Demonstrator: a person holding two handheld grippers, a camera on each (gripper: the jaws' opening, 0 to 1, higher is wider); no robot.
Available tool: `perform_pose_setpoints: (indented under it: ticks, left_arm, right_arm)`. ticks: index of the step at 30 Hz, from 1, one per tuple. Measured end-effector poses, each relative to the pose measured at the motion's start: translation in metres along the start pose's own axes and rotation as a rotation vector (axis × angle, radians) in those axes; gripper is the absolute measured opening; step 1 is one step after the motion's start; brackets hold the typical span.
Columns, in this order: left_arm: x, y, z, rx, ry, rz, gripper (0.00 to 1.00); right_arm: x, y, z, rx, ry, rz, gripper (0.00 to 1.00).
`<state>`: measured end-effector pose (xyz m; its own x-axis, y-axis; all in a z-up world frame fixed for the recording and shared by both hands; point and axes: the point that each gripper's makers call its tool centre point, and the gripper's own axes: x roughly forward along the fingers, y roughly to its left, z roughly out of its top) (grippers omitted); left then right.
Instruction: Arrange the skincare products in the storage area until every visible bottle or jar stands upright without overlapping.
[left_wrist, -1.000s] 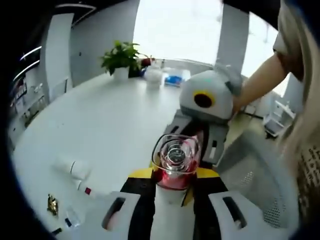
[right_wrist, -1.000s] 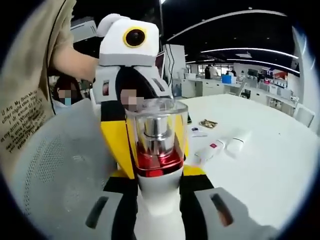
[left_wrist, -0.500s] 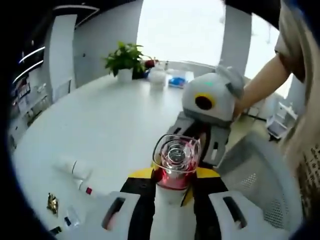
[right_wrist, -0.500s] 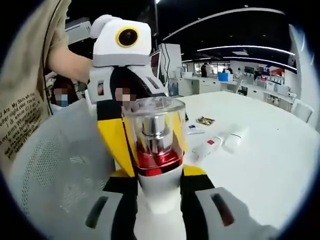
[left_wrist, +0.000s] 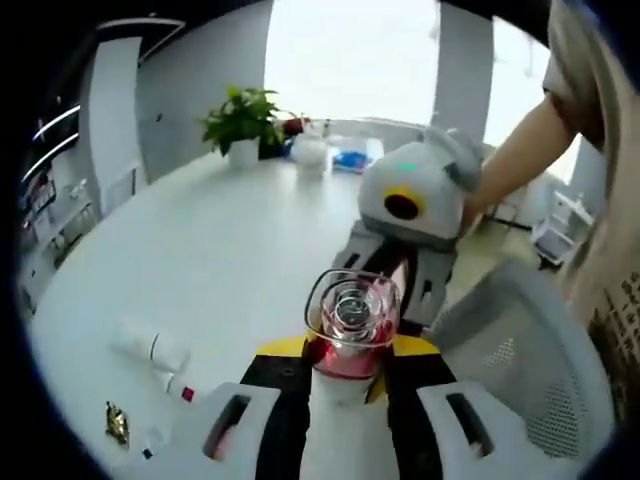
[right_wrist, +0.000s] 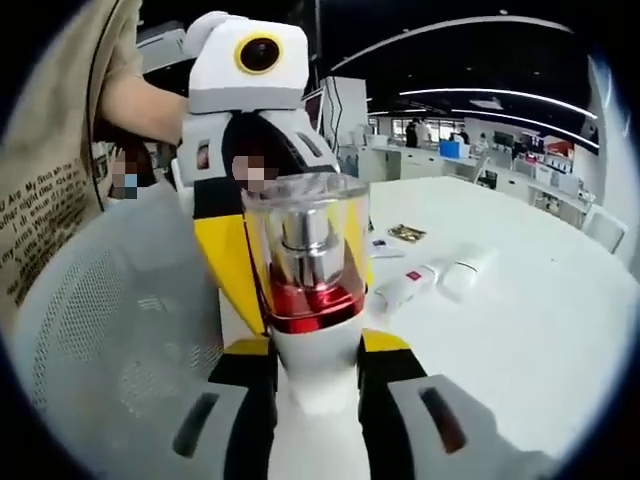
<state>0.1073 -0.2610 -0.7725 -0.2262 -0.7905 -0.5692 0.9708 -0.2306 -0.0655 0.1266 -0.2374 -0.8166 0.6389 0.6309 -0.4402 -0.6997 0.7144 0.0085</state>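
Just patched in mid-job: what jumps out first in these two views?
A white bottle with a clear cap and red collar, gripped from opposite sides by the left gripper and right gripper at once, held over the white table. Past it, white tubes lie flat on the table, and a mesh chair stands close.

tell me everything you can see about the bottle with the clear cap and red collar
The bottle has a white body, a shiny red collar and a clear cap over a silver pump top. Both grippers, left and right, have their jaws shut on its white body from opposite sides. It is held in the air between a white table and a white mesh chair.
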Motion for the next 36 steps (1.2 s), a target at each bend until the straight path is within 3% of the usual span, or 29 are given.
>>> perform_pose_setpoints:
  ticks: [12, 31, 36]
  left_arm:
    - [0.024, 0.029, 0.016, 0.017, -0.019, -0.006, 0.25]
    - [0.046, 0.100, 0.033, 0.022, -0.027, 0.019, 0.25]
    - [0.049, 0.103, 0.039, 0.027, -0.029, 0.026, 0.25]
  right_arm:
    - [-0.005, -0.040, -0.002, -0.031, 0.017, -0.007, 0.29]
    - [0.005, -0.105, 0.001, -0.060, 0.024, 0.026, 0.29]
    - [0.008, -0.117, 0.002, -0.071, 0.026, 0.042, 0.29]
